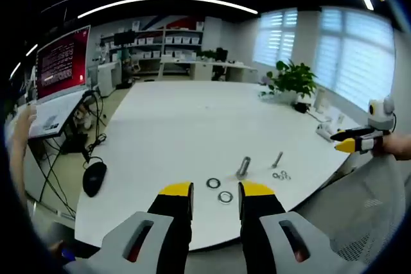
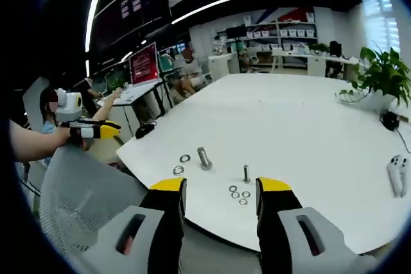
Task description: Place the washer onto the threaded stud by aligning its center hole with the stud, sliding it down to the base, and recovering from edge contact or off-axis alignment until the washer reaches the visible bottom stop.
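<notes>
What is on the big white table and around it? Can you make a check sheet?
Surface: white table, mostly bare.
Job's things: two bolts standing upright; two washers by the big one, small washers by the thin one. None on a stud yet.
Clutter: mouse, plant, white controller.
Grippers: left gripper and right gripper open, empty, off the table.
Cables: black ones under the laptop.
Surroundings: office shelves, blinds, mesh chair.

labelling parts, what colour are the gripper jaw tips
Yellow, on black jaws; clearest on the right gripper in the right gripper view.
</notes>
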